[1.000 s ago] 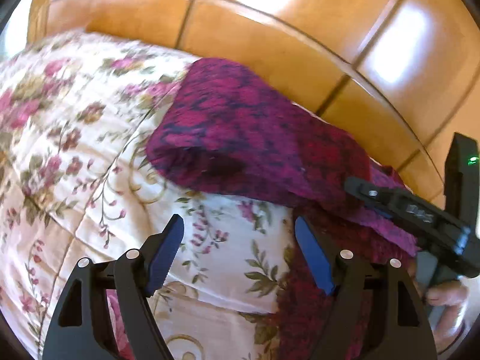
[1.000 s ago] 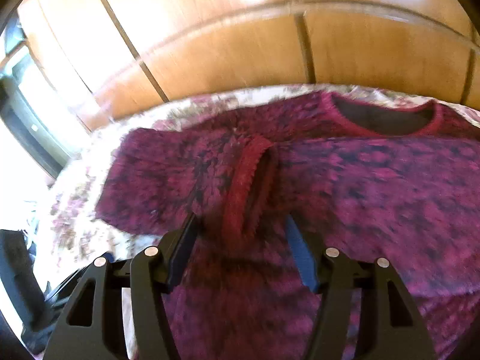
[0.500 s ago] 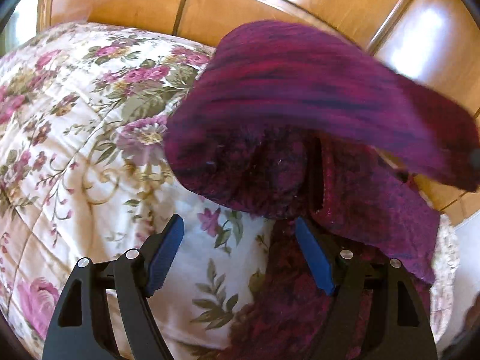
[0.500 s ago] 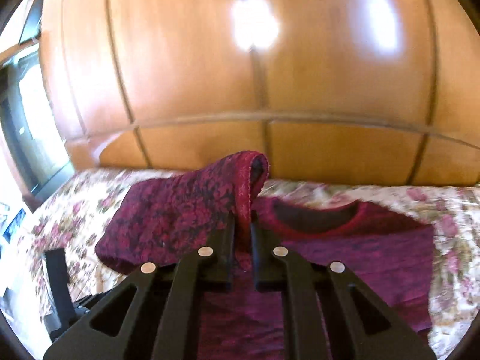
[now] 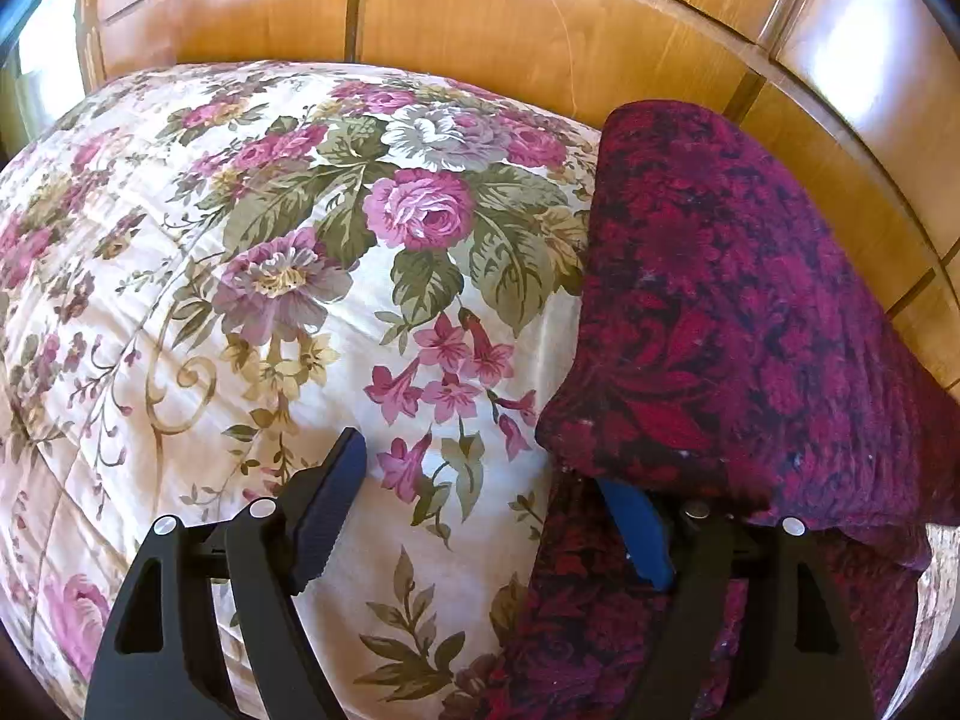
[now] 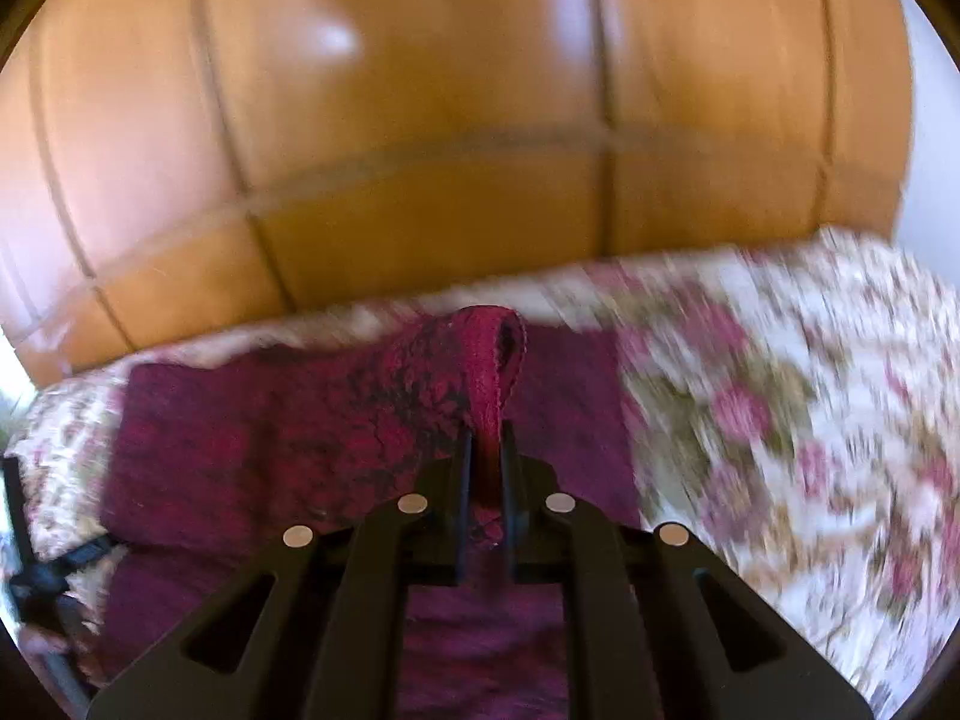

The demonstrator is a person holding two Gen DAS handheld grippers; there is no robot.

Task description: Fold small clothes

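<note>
A dark red and purple patterned sweater [image 5: 720, 330] lies on a floral bedspread [image 5: 270, 240]. My right gripper [image 6: 486, 444] is shut on the sleeve's red cuff [image 6: 492, 372] and holds it up over the sweater's body [image 6: 270, 432]; this view is blurred. In the left wrist view the lifted sleeve arches over the right side. My left gripper [image 5: 480, 462] stands open above the bedspread at the sweater's left edge. Nothing is between its pads, and the sleeve hangs over its right finger [image 5: 636, 534].
A glossy wooden headboard [image 5: 510, 18] runs along the far side of the bed, also filling the top of the right wrist view as wooden panels [image 6: 420, 120]. Bare bedspread [image 6: 780, 390] stretches right of the sweater, and more lies to its left.
My right gripper closed on the sleeve cuff, lifted it and carried it right across the sweater. The sleeve rose over my left gripper, whose view slid left over more bedspread.
</note>
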